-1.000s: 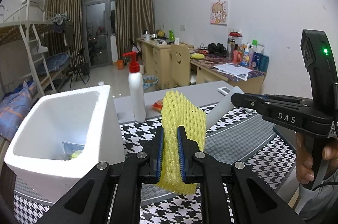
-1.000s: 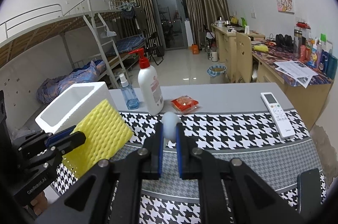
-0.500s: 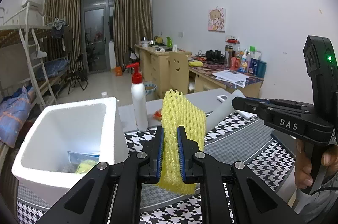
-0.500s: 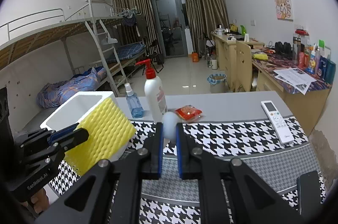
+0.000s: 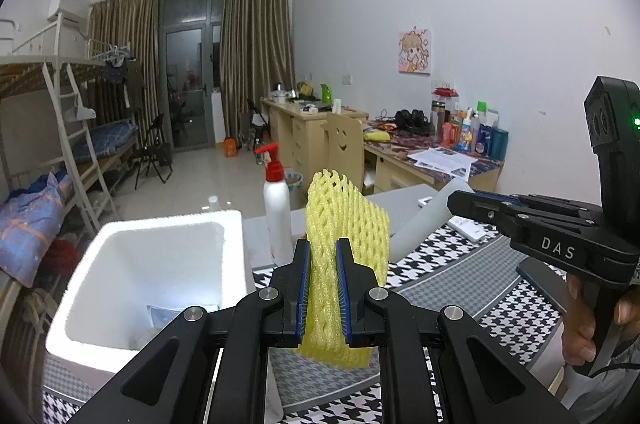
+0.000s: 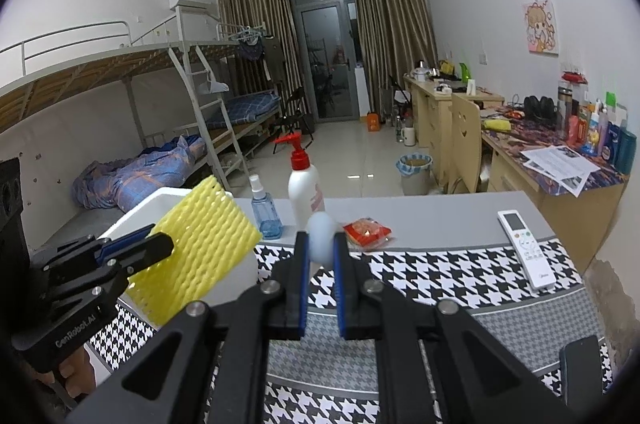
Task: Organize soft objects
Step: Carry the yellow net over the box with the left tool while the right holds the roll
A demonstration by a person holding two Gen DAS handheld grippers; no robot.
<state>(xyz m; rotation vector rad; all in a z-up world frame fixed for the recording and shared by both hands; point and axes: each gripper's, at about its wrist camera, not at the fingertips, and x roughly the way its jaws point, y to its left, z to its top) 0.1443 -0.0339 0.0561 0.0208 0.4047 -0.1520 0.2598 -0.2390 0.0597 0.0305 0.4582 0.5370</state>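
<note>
Table (image 6: 440,228), grey, with houndstooth cloth. White foam box (image 5: 160,264), open-topped, at its left end; contents at the bottom too dim to tell. Left gripper (image 5: 322,288), fingers pinching a yellow foam net sleeve (image 5: 348,224) held upright above the cloth, just beside the box. Right gripper (image 6: 320,278), fingers clamped on a white foam piece (image 6: 322,238), possibly a rolled sheet. White pump bottle (image 6: 304,193). Remote control (image 6: 524,244). Blue spray bottle (image 6: 264,212). Red snack packet (image 6: 366,232).

The right gripper (image 5: 456,201) reads "DAS"; the left gripper (image 6: 160,244) reads "GenRobot.AI".
</note>
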